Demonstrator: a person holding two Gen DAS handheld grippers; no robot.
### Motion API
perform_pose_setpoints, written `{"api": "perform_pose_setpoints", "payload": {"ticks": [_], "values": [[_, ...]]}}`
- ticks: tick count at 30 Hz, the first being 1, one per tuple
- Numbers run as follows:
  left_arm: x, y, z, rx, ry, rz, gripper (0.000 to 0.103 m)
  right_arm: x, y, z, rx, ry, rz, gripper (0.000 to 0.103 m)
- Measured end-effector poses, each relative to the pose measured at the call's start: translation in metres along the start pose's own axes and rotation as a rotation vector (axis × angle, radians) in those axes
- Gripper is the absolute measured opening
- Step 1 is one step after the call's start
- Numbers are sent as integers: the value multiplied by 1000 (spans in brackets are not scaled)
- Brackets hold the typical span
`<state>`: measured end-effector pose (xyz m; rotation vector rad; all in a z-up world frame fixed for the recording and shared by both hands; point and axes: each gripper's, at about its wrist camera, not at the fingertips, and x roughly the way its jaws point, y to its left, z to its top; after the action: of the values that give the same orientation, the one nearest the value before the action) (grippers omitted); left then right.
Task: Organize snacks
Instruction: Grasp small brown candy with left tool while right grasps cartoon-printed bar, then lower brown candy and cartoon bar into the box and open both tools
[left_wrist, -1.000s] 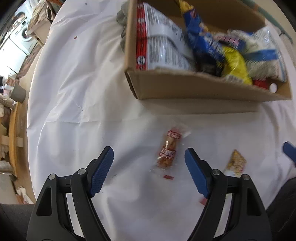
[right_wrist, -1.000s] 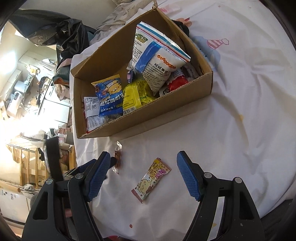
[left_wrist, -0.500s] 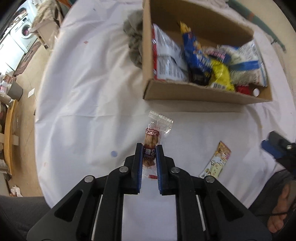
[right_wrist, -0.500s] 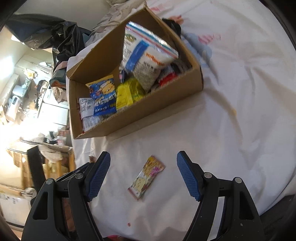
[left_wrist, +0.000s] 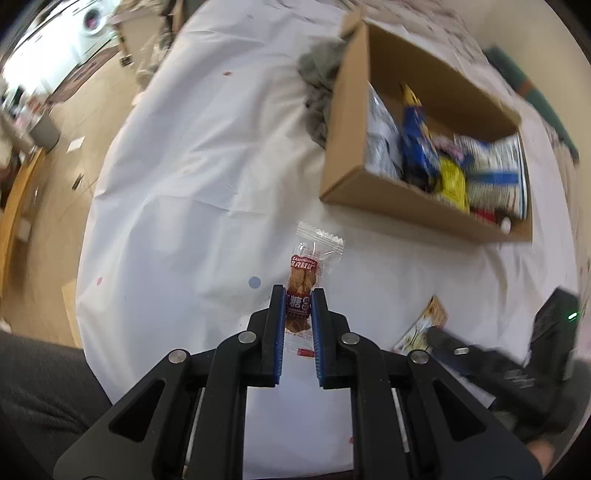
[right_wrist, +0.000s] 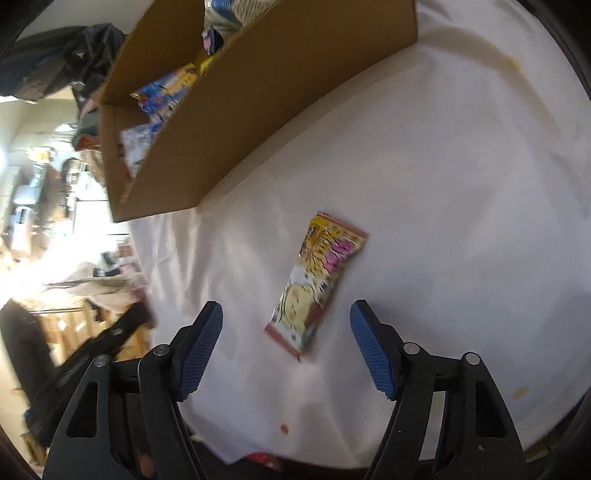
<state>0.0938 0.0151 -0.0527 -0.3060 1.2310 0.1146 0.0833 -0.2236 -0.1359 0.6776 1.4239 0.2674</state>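
Observation:
My left gripper (left_wrist: 298, 299) is shut on a small clear-wrapped brown snack (left_wrist: 303, 275) and holds it above the white cloth. The cardboard box (left_wrist: 413, 201) with several snack packs stands to the upper right. In the right wrist view a yellow and pink snack packet (right_wrist: 319, 278) lies flat on the cloth, just ahead of and between my right gripper's (right_wrist: 286, 325) blue pads. The jaws are closing slowly, wide apart, touching nothing. The box (right_wrist: 258, 110) stands close beyond it. The right gripper (left_wrist: 465, 354) shows blurred at the left view's lower right, over the same packet (left_wrist: 424, 325).
A grey cloth bundle (left_wrist: 319, 96) lies against the box's far left side. The white cloth (left_wrist: 192, 192) covers the table; its edge drops to a wooden floor at left. Dark clutter (right_wrist: 55, 62) and furniture sit beyond the table. Small stains dot the cloth (right_wrist: 461, 184).
My left gripper closed on the brown snack and lifted it off the cloth. My right gripper came down close over the yellow packet, which now looks much larger.

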Motion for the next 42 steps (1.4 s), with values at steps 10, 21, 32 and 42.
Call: {"api": "perform_pose_setpoints", "payload": {"ticks": [10, 21, 32, 42], "values": [[-5, 14, 1, -52, -25, 43, 11, 30, 44, -17, -267, -77, -353, 68], [4, 15, -1, -42, -5, 81, 11, -7, 26, -24, -372, -128, -278, 27], [19, 11, -3, -25, 0, 125, 11, -88, 34, 5, -389, -294, -58, 27], [-13, -9, 20, 0, -119, 37, 11, -151, 69, 45, -453, -479, 109, 27]]}}
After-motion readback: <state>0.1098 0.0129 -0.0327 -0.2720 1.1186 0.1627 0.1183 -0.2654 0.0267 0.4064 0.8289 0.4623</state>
